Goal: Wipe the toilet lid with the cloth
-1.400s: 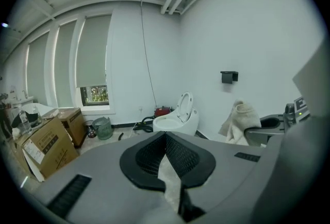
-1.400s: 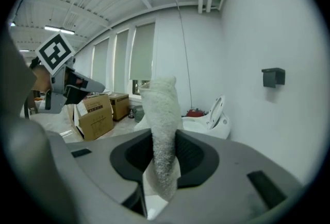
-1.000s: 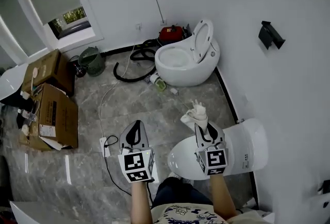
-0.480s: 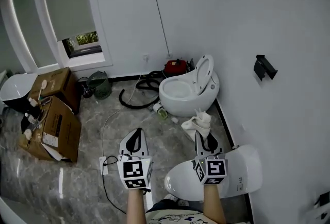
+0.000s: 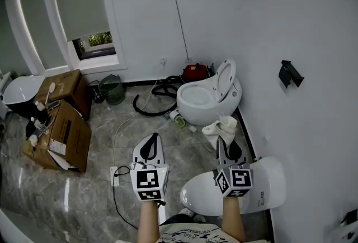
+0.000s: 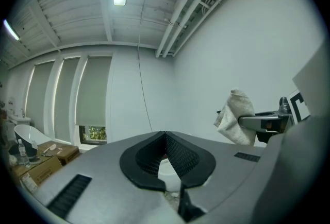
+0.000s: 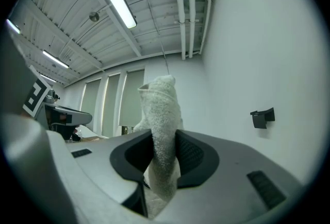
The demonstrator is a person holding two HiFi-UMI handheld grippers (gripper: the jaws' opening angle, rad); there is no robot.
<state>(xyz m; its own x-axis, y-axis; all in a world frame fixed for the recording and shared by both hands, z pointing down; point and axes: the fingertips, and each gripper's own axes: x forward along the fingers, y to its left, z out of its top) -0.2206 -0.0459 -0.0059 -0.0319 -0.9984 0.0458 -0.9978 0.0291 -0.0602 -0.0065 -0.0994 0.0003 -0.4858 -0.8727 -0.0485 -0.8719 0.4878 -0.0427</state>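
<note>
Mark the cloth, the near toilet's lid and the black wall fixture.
cloth (image 5: 220,128), head view, bunched middle folds.
toilet lid (image 5: 200,194), head view, bare left part.
black wall fixture (image 5: 291,73), head view, its middle.

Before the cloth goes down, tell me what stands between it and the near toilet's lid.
Nothing visible does. The right hand-held gripper holds the cloth raised, and the closed toilet lid below it lies bare.
</note>
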